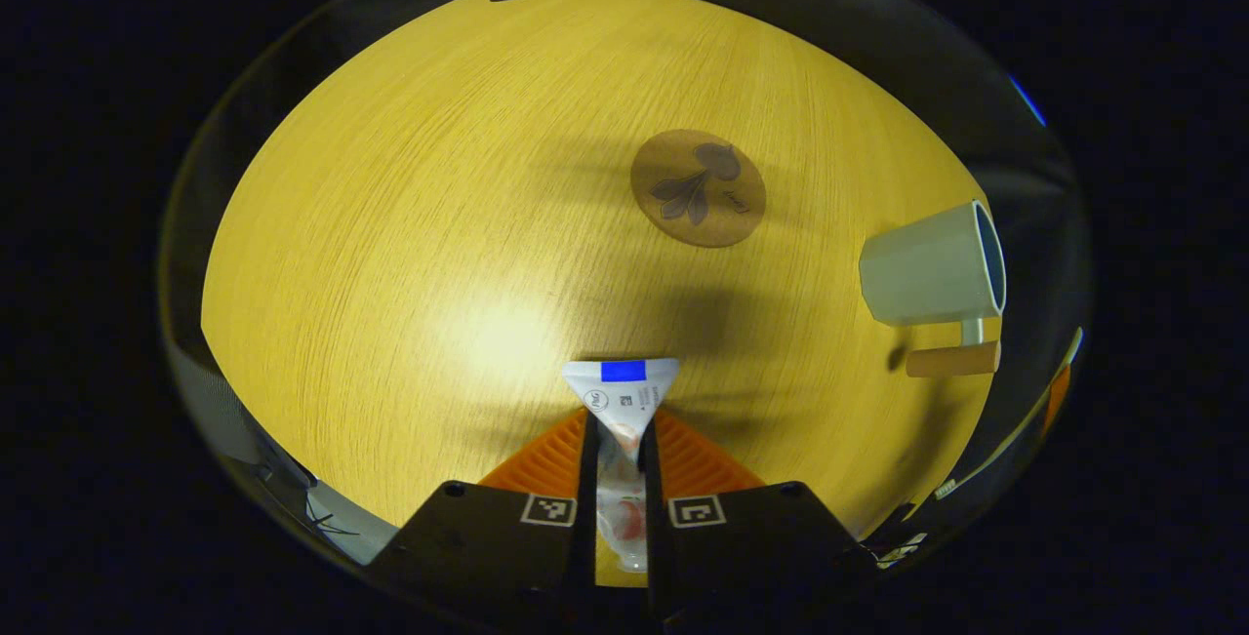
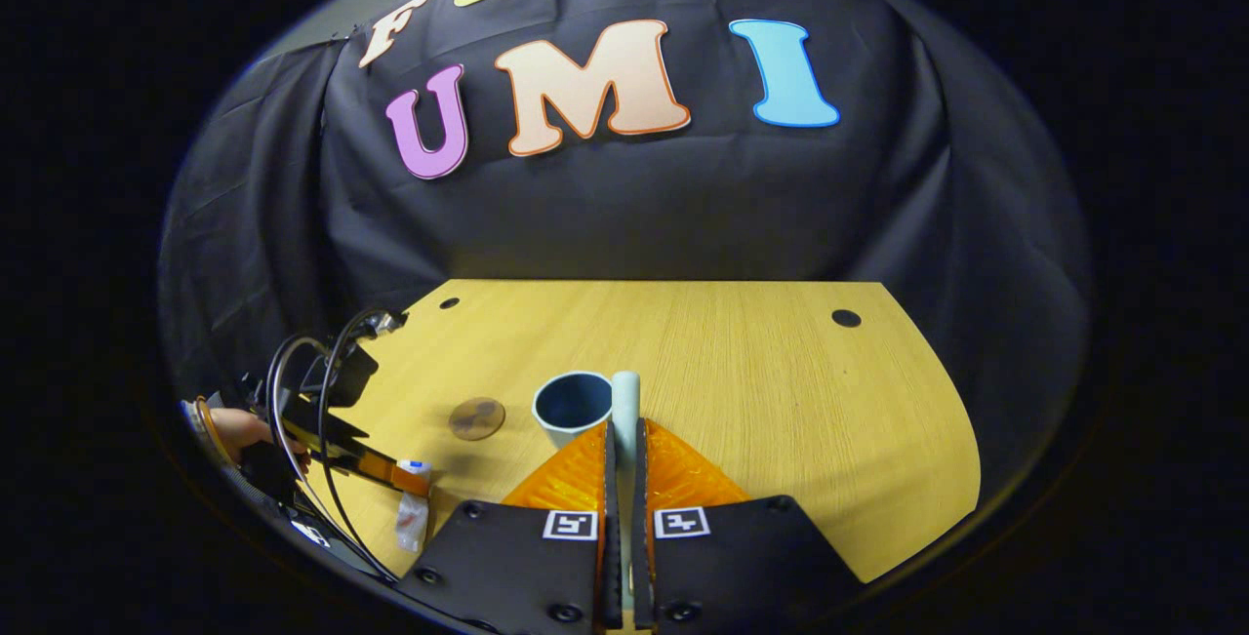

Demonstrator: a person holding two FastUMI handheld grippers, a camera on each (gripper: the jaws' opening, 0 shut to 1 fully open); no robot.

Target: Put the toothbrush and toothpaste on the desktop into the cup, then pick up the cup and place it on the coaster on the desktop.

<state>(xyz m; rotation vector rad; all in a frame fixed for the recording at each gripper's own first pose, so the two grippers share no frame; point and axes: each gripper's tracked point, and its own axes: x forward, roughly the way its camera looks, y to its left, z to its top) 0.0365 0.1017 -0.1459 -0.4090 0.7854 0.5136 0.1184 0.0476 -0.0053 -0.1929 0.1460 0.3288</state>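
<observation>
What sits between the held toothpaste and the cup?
Nothing visible. The left gripper is shut on the toothpaste, and only bare desktop lies between it and the cup. The coaster sits off that line.

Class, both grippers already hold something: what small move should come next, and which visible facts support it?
Probably carry the toothbrush, clamped in the right gripper, over the cup and lower it in: the cup stands open and empty just beside it, off the coaster.

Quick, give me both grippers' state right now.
Left gripper: shut on the toothpaste, held above the table.
Right gripper: shut on the toothbrush, beside the cup.
</observation>
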